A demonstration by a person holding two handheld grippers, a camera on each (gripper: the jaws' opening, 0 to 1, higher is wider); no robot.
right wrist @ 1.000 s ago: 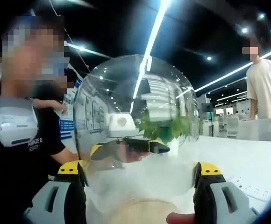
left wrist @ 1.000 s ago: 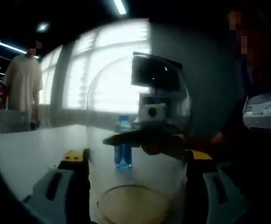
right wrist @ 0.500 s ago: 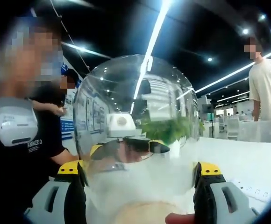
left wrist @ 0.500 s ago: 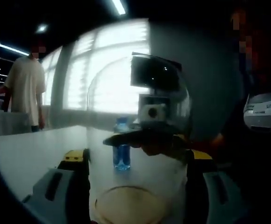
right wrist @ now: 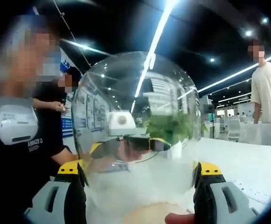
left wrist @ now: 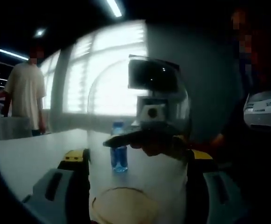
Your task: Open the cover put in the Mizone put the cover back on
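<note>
A clear, smooth glass-like dome cover (right wrist: 135, 130) is held up between the two tools, rounded on top and mirroring the ceiling strip lights. The right gripper (right wrist: 138, 186) has its yellow-tipped grey jaws pressed against the dome's sides; the left gripper (left wrist: 138, 179) clasps the same cover (left wrist: 145, 140) from the opposite side. Under the dome sits a round, pale wooden-looking base (left wrist: 121, 207). Seen through the curved wall, the blue Mizone bottle (left wrist: 118, 148) stands upright on the white bench (left wrist: 28, 149), well apart from the cover. A person in a pale shirt (left wrist: 25, 98) stands beyond the bench.
</note>
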